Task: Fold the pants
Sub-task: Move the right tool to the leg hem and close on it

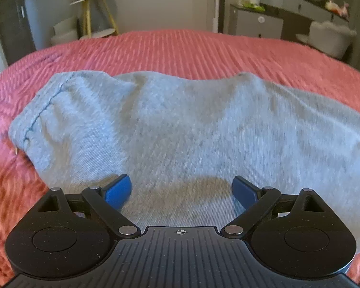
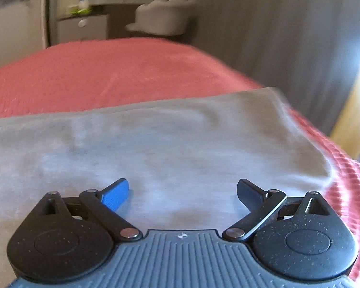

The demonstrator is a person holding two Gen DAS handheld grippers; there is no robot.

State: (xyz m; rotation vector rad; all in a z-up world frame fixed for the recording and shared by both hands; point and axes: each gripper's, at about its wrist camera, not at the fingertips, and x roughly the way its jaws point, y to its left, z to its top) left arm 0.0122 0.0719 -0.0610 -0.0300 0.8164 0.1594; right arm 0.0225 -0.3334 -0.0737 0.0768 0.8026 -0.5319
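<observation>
The left gripper (image 1: 181, 193) was found spread wide above the grey pants (image 1: 180, 129), with nothing held between its blue pads (image 1: 118, 193). The right gripper (image 2: 182, 193) was likewise found spread wide and empty over the same garment (image 2: 156, 148). Whether either set of fingertips touched the cloth could not be established; a shadow was noted on the fabric directly beneath the left gripper.

The pants were seen lying across the red bedspread (image 1: 180, 48), along the near side of the bed. In the left view a rounded end with a dark line of stitching (image 1: 39, 117) was recorded at the far left. In the right view a squared-off corner (image 2: 273, 93) was recorded at the far right, near the bed's right edge. Both views were blurred, so finer seams could not be read.

The garment appeared as one long strip and not as two separate legs, so it was judged that the legs had probably been laid one over the other. No crosswise fold was visible. The task was therefore judged to be partly done, with the folding of the length, and any smoothing, left to do.

Count: one pair of pants, one bedspread, two grippers. Beyond the bed, one small round-topped table (image 1: 93, 12), one grey cabinet (image 1: 256, 21) and one pale padded chair (image 1: 328, 38) were noted.
</observation>
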